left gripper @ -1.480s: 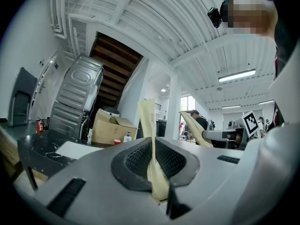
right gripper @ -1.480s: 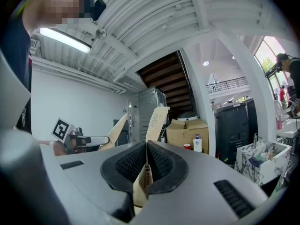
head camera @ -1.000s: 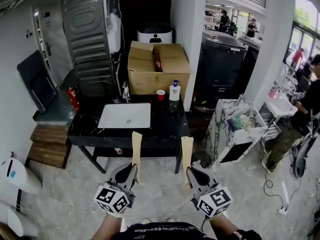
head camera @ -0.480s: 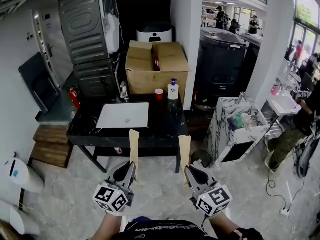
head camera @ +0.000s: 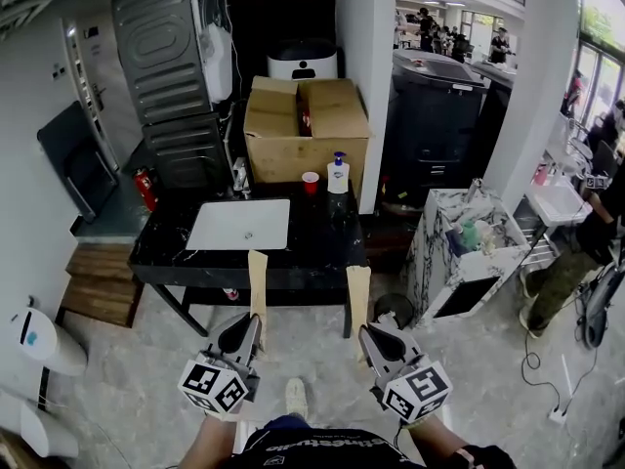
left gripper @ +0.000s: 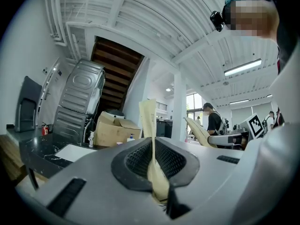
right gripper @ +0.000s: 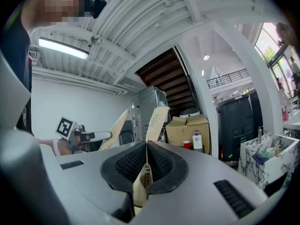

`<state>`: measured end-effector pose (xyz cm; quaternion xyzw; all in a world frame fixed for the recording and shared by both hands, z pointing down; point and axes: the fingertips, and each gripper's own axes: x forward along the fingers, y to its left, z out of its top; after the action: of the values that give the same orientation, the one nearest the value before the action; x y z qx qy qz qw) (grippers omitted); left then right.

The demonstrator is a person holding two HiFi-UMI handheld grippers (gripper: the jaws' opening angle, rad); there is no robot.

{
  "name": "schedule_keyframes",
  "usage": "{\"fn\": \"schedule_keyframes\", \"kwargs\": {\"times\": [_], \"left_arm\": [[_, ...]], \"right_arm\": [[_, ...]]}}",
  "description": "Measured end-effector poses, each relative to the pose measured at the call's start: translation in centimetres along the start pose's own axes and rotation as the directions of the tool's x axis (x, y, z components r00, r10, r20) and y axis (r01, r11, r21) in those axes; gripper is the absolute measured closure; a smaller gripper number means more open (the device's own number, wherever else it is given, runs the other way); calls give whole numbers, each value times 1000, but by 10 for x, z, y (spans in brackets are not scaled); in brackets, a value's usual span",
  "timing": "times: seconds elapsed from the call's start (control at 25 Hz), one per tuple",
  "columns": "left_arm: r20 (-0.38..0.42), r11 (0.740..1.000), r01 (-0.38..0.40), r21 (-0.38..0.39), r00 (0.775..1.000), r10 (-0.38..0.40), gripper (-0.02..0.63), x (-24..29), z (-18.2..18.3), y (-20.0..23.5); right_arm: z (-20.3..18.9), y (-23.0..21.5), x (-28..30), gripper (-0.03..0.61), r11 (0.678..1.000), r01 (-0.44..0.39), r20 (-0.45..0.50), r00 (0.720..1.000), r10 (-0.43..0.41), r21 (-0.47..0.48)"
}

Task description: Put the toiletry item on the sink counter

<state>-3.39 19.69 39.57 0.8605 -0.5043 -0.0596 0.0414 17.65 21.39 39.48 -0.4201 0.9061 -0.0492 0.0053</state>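
Left gripper [head camera: 248,328] is clamped on a flat tan paper packet [head camera: 258,279], long and narrow. Right gripper [head camera: 370,334] is clamped on a matching second packet [head camera: 358,294] with small print along it. Both are held in the air, near the black sink counter [head camera: 322,247].

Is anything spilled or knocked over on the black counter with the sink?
Nothing stands out. The soap bottle and red cup stand upright at the back of the counter. No spill shows around the sink.
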Motion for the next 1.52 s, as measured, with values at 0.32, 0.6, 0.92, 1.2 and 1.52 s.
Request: {"fn": "schedule_keyframes", "kwargs": {"times": [0.32,0.6,0.92,1.2,1.52], "left_arm": [[8,999,26,-23,1000,-25,583,41,-6,28],[26,999,42,-29,999,-41,583,89,3,90],[35,997,78,-18,996,-78,584,143,18,166],[36,995,99,-34,995,-97,584,166,20,215],[29,989,119,-90,993,-117,584,191,7,236]], "right_arm": [[0,-20,38,537,1000,22,-27,999,-22,-7],[19,-40,119,537,999,28,-10,1000,-28,-36],[38,-55,216,537,998,42,16,999,-41,-50],[39,-53,271,537,997,55,7,998,-55,-52],[37,-68,292,537,994,92,-26,995,-94,-56]]}}
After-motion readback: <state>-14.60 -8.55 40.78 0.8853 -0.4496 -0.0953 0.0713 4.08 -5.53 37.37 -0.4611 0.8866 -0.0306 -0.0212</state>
